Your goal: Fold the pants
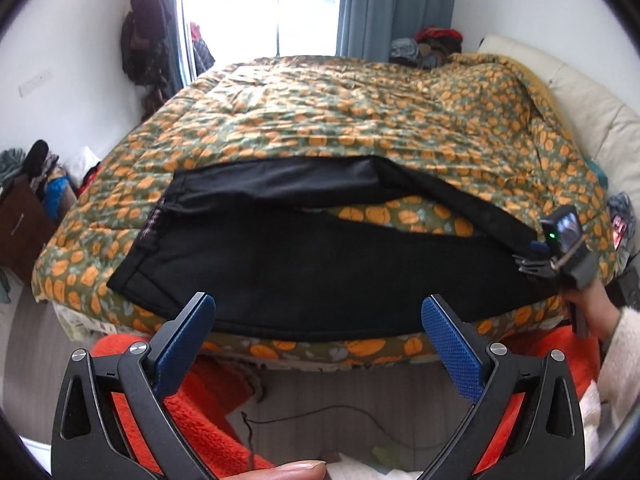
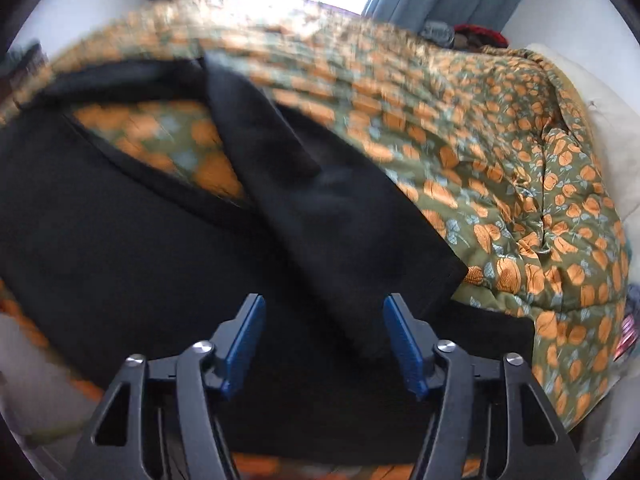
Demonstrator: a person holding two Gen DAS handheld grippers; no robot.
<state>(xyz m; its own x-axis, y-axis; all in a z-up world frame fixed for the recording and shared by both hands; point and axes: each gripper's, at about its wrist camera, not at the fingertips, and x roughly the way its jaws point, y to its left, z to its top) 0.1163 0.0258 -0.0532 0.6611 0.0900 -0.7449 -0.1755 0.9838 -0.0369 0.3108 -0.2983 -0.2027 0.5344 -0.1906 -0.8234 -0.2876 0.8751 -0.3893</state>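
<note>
My left tongs (image 1: pixel 318 310) are wide open, with nothing between the blue pads (image 1: pixel 452 350); they hang just before the near edge of the bed, pointing down toward the pants (image 1: pixel 320 264). My right tongs (image 2: pixel 324 320) are about half open and I see no cloth pinched between their pads, though the black cloth lies directly under and ahead of them. In the left view the right tongs (image 1: pixel 536 268) sit far to the right, at the end of the pants, with a hand (image 1: pixel 592 312) in a white sleeve (image 1: pixel 620 360) behind them. The pants lie flat across the near part of the quilt (image 1: pixel 340 120), waistband to the left of my left tongs. One leg crosses over the other in front of the right tongs, and a patch of quilt shows between the two legs. Below the left tongs I see an orange fleece (image 1: pixel 200 400), and a fingertip (image 1: pixel 288 470) at the bottom edge. The right view is blurred.
</note>
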